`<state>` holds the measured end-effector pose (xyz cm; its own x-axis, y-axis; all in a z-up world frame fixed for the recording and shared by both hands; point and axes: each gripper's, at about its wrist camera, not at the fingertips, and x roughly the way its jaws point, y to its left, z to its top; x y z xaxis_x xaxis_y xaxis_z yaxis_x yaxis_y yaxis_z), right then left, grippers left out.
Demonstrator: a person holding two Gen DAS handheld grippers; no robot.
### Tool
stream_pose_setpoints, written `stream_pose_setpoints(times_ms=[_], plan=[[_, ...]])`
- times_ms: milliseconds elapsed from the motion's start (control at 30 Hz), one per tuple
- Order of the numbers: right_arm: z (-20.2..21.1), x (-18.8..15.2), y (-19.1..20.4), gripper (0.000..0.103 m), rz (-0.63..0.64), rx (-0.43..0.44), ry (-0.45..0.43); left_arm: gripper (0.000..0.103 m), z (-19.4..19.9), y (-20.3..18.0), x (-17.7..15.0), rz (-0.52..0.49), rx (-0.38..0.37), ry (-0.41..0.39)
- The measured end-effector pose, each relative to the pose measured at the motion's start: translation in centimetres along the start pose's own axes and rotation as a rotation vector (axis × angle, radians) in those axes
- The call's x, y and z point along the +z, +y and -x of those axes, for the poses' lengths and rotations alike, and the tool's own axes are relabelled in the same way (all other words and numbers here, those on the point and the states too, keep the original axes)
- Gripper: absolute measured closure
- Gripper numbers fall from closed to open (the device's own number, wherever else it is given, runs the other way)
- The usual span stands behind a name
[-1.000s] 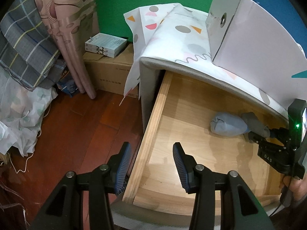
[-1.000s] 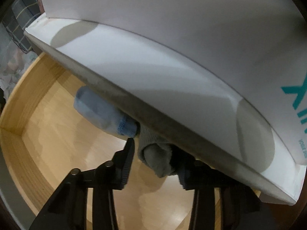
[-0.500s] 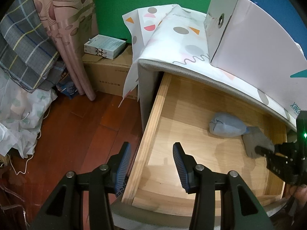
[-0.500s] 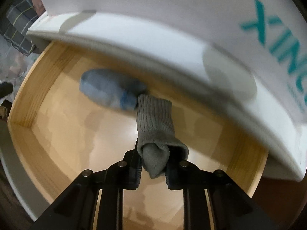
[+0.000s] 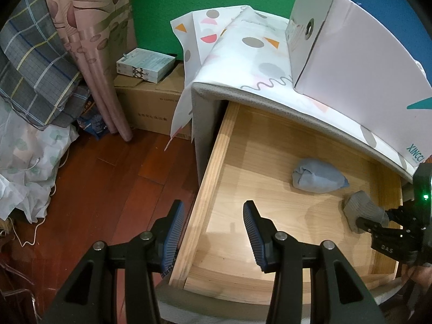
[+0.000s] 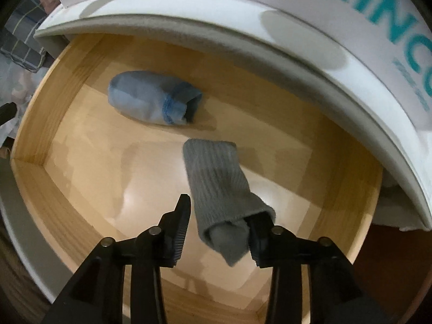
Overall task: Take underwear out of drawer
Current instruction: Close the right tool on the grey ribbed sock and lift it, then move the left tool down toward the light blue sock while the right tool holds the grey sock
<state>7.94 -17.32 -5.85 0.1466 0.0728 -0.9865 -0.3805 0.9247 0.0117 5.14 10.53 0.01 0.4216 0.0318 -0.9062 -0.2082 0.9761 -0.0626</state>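
Left wrist: left gripper [image 5: 212, 232] fingers spread, empty, straddling drawer [image 5: 216, 162] side rail. Blue roll [image 5: 318, 176] on drawer floor near back; grey roll [image 5: 361, 210] beside it at right gripper [image 5: 370, 222].

Right wrist: right gripper [image 6: 218, 226] fingers just opening, grey roll [image 6: 221, 189] between them, leaning on right finger, clear of left. Blue roll [image 6: 154, 100] lies apart, behind

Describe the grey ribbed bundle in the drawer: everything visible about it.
The grey ribbed bundle is a rolled knit piece, one end folded over itself. It lies near the right of the wooden drawer, apart from the blue bundle. The right gripper has just been opening: its folded end sits between the jaws, against the right pad, clear of the left one.
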Motion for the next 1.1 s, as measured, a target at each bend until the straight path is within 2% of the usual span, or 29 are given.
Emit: stream_pose_setpoints(times_ms=[133, 300, 467, 700, 867, 1100], plan=[[-0.8, 0.6, -0.1, 0.056, 0.019, -0.023, 0.01, 0.057, 0.0, -0.2, 0.0, -0.008, 0.001, 0.003], [-1.3, 1.0, -1.1, 0.056, 0.023, -0.025, 0.025, 0.057, -0.2, -0.3, -0.1, -0.019, 0.004, 0.006], [-2.5, 0.9, -1.0, 0.066, 0.0, -0.004, 0.064, 0.057, -0.3, -0.4, -0.1, -0.028, 0.006, 0.011], [-2.4, -0.1, -2.1, 0.071, -0.084, -0.01, 0.117, 0.057, -0.4, -0.7, -0.2, -0.045, 0.008, 0.015], [-2.5, -1.1, -3.0, 0.071, -0.146, -0.014, 0.203, 0.057, -0.5, -1.0, -0.2, -0.061, 0.012, 0.018], [-3.3, -3.5, -4.4, 0.07, -0.276, 0.059, 0.334, 0.057, -0.6, -1.5, -0.3, -0.087, 0.011, 0.022]])
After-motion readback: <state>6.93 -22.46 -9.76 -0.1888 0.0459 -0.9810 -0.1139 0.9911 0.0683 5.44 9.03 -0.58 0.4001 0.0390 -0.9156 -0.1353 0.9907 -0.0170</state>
